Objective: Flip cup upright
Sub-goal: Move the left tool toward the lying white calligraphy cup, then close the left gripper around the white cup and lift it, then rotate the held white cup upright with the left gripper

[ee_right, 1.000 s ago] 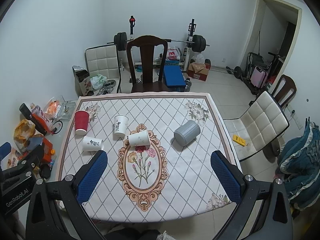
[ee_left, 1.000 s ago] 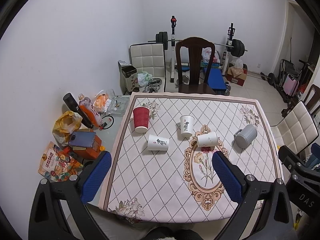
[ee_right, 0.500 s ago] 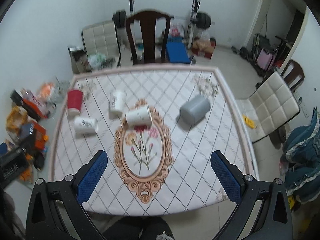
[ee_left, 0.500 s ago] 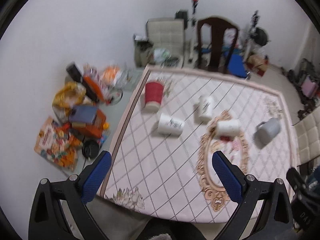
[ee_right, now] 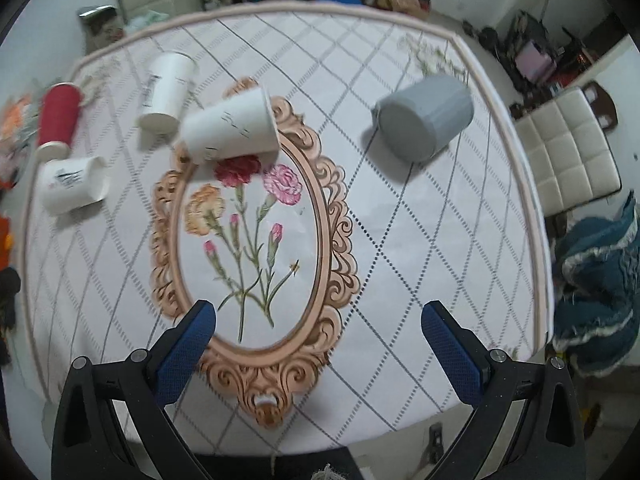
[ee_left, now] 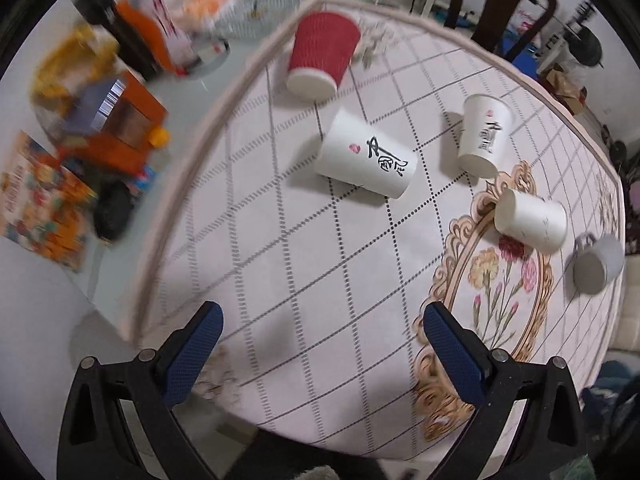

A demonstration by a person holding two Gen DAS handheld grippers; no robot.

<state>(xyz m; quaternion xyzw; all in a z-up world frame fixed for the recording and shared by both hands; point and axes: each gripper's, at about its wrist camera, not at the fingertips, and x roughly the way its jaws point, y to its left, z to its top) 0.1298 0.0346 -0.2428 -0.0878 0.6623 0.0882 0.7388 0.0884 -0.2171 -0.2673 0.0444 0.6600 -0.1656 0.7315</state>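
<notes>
1. Left tool (ee_left: 320,338): jaws wide apart, nothing between them, hanging over the near left part of the bench (ee_left: 280,264). No contact with any cup.
2. Right tool (ee_right: 318,336): jaws likewise wide apart and empty, above the flower oval on the cloth.
3. Cups, left view: red cup (ee_left: 322,56) near the far left edge, seemingly upside down, narrow base toward the camera. Lettered cup (ee_left: 366,156) lies on its side just in front of it. Second lettered cup (ee_left: 484,136) to the right, apparently inverted or tilted; blur leaves it unsure. Plain cup (ee_left: 530,220) lies on its side at the oval's rim.
4. Grey mug (ee_right: 426,120) lies on its side toward the far right, base facing the camera, well apart from the paper cups.
5. Progress, as judged: none upright for certain; nothing gripped. Task looks barely begun, approach stage only.
6. Left to do: pick a cup, close on it, turn it mouth-up, set down, release. Which cup is meant cannot be told; the lettered one lies nearest ahead of the left tool.
</notes>
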